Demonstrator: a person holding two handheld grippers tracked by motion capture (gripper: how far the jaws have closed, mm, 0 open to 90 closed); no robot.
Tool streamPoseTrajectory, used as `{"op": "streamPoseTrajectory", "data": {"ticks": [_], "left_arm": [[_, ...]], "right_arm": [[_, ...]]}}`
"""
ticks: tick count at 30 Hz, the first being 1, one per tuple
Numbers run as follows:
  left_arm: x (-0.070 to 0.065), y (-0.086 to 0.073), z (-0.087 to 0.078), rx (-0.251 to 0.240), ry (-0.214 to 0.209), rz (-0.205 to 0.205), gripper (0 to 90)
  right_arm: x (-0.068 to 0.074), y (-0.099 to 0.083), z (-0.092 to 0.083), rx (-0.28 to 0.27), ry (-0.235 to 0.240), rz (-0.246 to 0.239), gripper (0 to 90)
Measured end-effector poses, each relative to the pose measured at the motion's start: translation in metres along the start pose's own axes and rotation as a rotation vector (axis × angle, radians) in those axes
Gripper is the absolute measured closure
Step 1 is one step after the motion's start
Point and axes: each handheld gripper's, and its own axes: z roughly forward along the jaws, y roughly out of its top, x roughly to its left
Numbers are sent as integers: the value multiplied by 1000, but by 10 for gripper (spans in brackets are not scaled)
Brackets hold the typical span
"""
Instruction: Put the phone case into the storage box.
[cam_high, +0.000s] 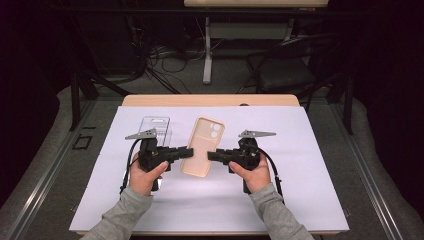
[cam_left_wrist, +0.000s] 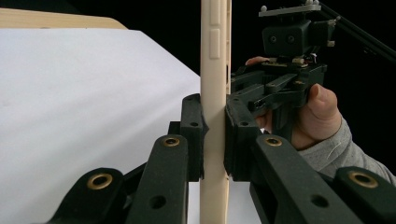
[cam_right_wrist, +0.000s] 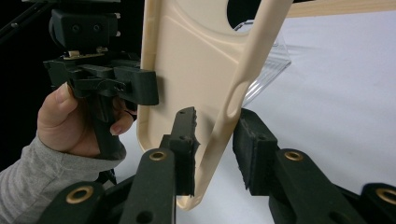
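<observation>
A beige phone case (cam_high: 202, 145) hangs just above the white sheet between my two grippers, camera cutout at its far end. My left gripper (cam_high: 189, 151) is shut on its left edge; in the left gripper view both pads squeeze the case's thin side wall (cam_left_wrist: 214, 70). My right gripper (cam_high: 210, 156) reaches in from the right. In the right gripper view its jaws (cam_right_wrist: 217, 144) straddle the case's rim (cam_right_wrist: 233, 93), with a gap between the right pad and the rim. A clear phone case (cam_high: 156, 127) lies flat on the sheet behind the left gripper.
A white sheet (cam_high: 300, 190) covers the wooden table (cam_high: 210, 100), with bare room to the right and along the front. Beyond the far edge stand a dark chair (cam_high: 290, 70), a table leg and floor cables.
</observation>
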Motion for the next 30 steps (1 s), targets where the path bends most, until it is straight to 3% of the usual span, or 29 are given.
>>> {"op": "streamPoseTrajectory", "data": {"ticks": [30], "left_arm": [[0, -2, 3, 10, -2, 0, 805]], "right_arm": [[-3, -2, 1, 15, -2, 33, 763]]}}
